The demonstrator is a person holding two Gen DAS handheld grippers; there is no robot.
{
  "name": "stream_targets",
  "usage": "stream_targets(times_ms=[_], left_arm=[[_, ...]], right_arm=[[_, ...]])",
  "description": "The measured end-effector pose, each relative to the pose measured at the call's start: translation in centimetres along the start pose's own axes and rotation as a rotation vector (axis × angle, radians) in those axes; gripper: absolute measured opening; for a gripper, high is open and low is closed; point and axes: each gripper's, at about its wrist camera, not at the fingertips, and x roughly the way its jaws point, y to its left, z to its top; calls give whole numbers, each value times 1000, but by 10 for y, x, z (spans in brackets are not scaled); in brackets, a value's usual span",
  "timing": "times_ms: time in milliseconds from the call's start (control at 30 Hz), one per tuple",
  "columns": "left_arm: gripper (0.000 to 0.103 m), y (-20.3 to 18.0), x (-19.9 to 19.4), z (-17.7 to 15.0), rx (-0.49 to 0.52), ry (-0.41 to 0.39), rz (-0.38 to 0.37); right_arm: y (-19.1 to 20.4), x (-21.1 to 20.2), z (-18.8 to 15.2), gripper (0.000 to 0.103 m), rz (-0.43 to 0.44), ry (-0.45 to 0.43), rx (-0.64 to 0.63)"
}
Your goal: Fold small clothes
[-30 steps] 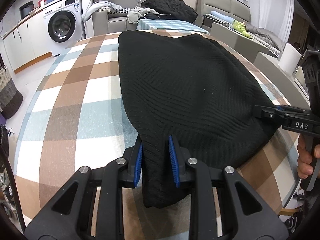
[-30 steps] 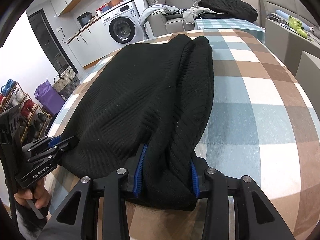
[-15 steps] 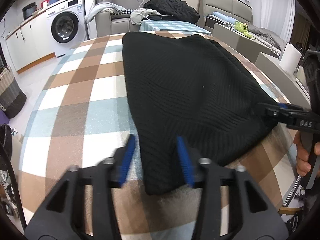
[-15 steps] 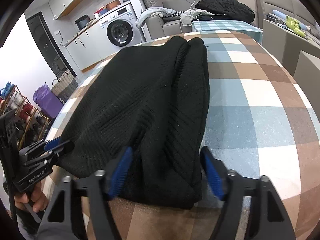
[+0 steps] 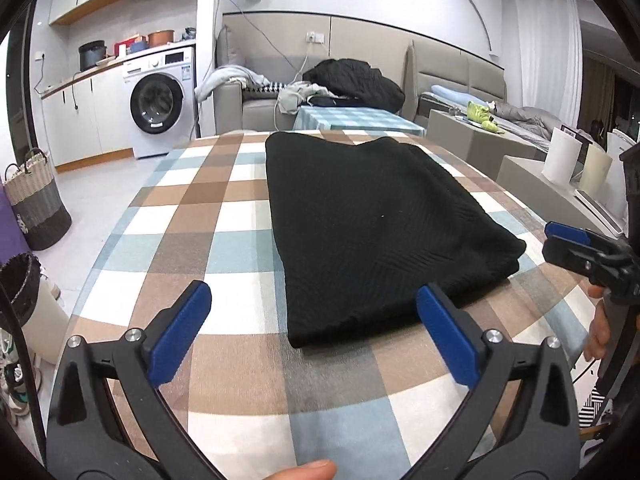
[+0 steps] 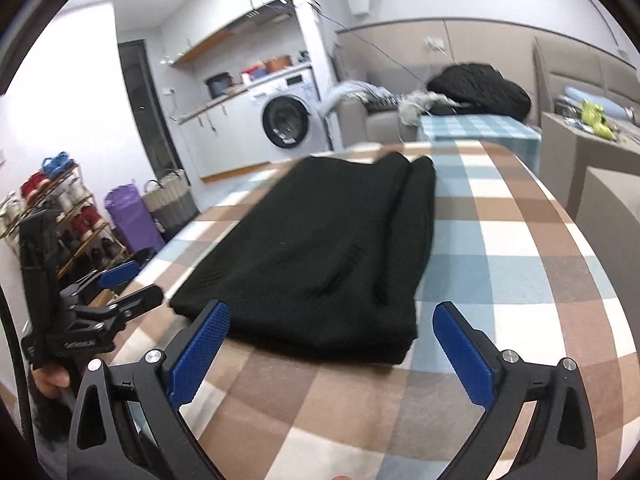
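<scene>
A black knit garment (image 5: 372,220) lies folded flat on the checked tablecloth (image 5: 224,208); it also shows in the right wrist view (image 6: 328,252). My left gripper (image 5: 314,308) is open and empty, raised just short of the garment's near left corner. My right gripper (image 6: 332,322) is open and empty, raised before the garment's near right edge. Each gripper shows in the other's view: the right one (image 5: 576,248) at the right edge, the left one (image 6: 120,280) at the left edge.
A washing machine (image 5: 160,108) and a woven basket (image 5: 36,200) stand beyond the table on the left. A sofa with piled clothes (image 5: 352,80) is behind it. White rolls (image 5: 564,160) stand on a ledge at the right. A shoe rack (image 6: 52,208) is at far left.
Both grippers let go of the garment's near edge, opened wide and pulled back and up. The garment now lies flat on the table.
</scene>
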Motion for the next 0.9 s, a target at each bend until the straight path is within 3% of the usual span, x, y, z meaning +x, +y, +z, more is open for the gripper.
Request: stream_targets(times_ms=[367, 900], left_arm=[[102, -4, -9, -14, -23, -36, -16], [102, 2, -7, -15, -38, -48, -37]], right_arm=[[-4, -9, -15, 103, -8, -132, -22], [-9, -6, -19, 103, 29, -128, -1]])
